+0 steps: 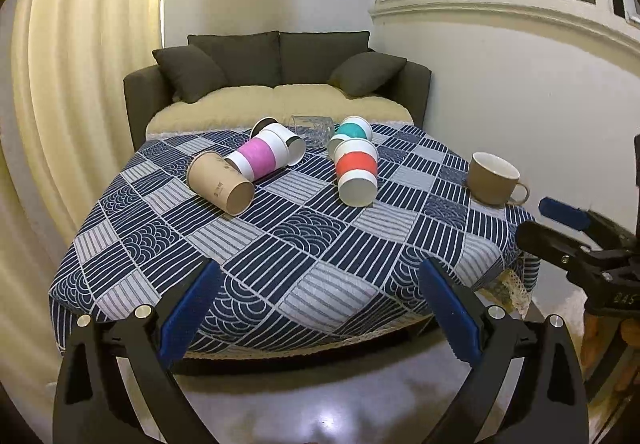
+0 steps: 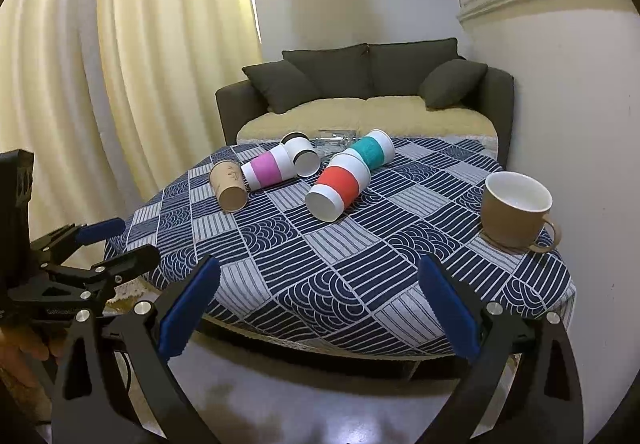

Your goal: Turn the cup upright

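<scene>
Both grippers hang short of the table's near edge, holding nothing: the left gripper [image 1: 320, 308] has its blue pads spread wide, and the right gripper [image 2: 320, 308] is spread just as wide, which suits a reach toward something as broad as a cup.

No cup is touched yet. The orange-banded cup [image 2: 338, 186] lies on its side near the middle of the table, its open mouth turned toward the near edge, so it looks like the easiest one to take across its body and tip onto its base. Just behind it lies the teal-banded cup [image 2: 372, 152], touching or nearly so. To the left the pink-banded cup [image 2: 266, 170] rests against a plain brown paper cup [image 2: 228, 186], also on its side, with a small white cup [image 2: 302, 156] behind them. A clear glass [image 1: 312, 128] sits at the far edge; how it lies is hard to tell.

Only the brown mug [image 2: 516, 210] stands upright, apart at the right corner, well clear of the pile. The checked tablecloth [image 2: 320, 268] is soft, so a rolling cup should settle rather than skid. Behind stands a dark sofa [image 2: 368, 84].
</scene>
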Available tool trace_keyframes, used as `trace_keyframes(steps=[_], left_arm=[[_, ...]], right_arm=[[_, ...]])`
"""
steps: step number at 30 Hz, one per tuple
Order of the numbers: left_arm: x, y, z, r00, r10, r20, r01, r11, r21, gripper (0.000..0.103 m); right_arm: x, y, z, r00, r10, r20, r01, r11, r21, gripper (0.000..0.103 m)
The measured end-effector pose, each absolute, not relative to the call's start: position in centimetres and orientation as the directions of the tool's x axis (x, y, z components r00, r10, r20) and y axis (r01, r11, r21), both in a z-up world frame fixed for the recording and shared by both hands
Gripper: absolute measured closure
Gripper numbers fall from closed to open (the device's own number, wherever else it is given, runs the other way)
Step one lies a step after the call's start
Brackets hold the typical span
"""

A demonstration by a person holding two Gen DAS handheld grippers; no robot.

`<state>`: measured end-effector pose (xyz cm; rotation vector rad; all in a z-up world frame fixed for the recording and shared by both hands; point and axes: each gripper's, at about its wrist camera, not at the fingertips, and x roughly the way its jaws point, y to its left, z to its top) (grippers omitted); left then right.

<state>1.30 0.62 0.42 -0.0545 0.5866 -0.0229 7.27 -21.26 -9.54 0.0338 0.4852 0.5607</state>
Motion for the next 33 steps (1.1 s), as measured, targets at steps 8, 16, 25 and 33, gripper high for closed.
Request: trace_keyframes(steps=[8,16,25,33], left_arm=[[4.4,1.7,1.5,0.81,-0.069,-0.582,0.013,0.995,-0.1,0.007],[8.3,3.4,1.7,0.771,-0.078,-0.632,0.018,0.995,-0.101,0.007],[13.0,5.8,1.1,0.727,-0.106,-0.678,0.023,0.991,-0.13,0.007],[16.1,9.0,-0.2,0.68,-0.135,-0.721,-0.018,0.98,-0.2,0.007]], right_arm=[[11.9,-19.7,-8.8,0.702,0.51,-0.498,-0.475,0.855,0.207,0.005],[18.0,-16.8,-7.6,0.633,0.517,-0.576,-0.465,0.849,0.251,0.005],[25.5,-13.2,-7.3,0.552,0.45,-0.702,-0.402,0.881,0.248,0.005],[32.5,-10.5,-9.6,0.341,0.399,-0.851,-0.279,0.908,0.314,0.005]])
